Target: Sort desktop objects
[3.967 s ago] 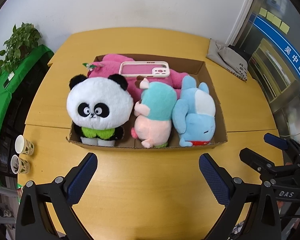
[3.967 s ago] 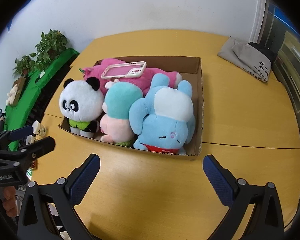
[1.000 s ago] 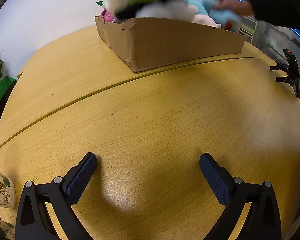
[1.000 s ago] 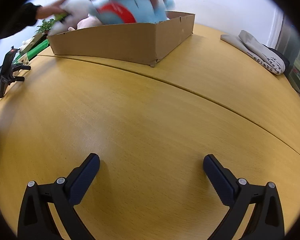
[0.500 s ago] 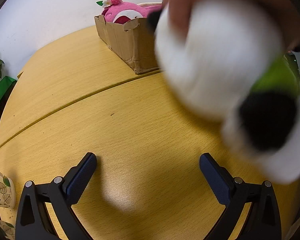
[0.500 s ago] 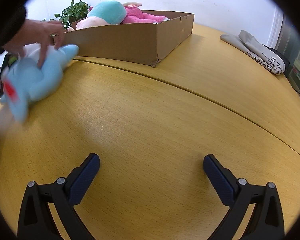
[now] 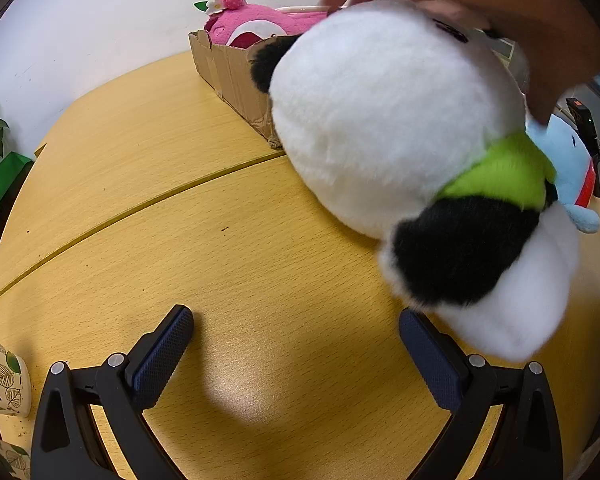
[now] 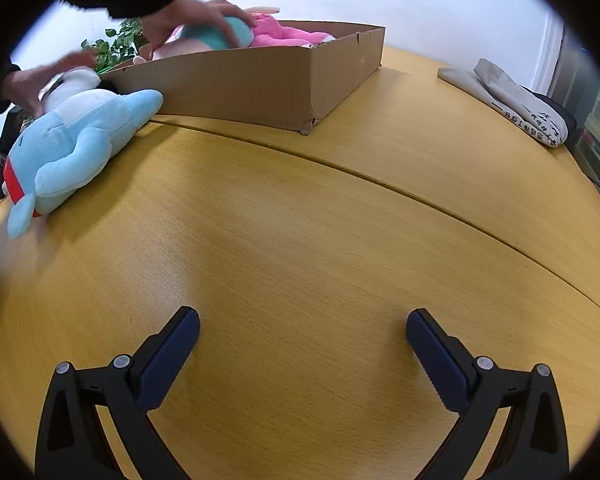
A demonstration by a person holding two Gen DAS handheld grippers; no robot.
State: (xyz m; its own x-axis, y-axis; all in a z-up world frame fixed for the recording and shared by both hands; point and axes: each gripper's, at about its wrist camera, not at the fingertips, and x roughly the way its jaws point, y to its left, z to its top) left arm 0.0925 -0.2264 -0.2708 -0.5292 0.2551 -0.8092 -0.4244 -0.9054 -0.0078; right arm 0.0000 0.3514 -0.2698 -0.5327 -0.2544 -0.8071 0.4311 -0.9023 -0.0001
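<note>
Tools, both mine, rest low over the surface (image 8: pixel 300 240) with nothing between their fingers: the left tool (image 7: pixel 296 340) stands wide, and the right tool (image 8: pixel 302 340) stands equally wide. I judge that they are parked this way while bare hands lay out the things to be sorted.

Just ahead and to the right of the left tool, a hand (image 7: pixel 500 12) lowers one panda plush (image 7: pixel 400 140), its feet nearly over that tool's right finger; whether it touches the wood I cannot tell. Beyond the panda lies one blue plush (image 8: pixel 72 148), flat on the surface and far to the left of the right tool, its ear end close to the cardboard box (image 8: pixel 260 84).

The box sits far ahead of both tools. In it I count one pink plush (image 7: pixel 256 24), and one teal-and-pink plush (image 8: pixel 216 34) gripped by a second hand (image 8: pixel 196 12), apparently to be lifted out next. That makes four plush toys, two out and two in.

Further out: one grey cloth bag (image 8: pixel 512 100) far right, two leaf-patterned paper cups (image 7: pixel 0 380) near the left tool's left side, and potted greenery (image 8: pixel 116 46).
</note>
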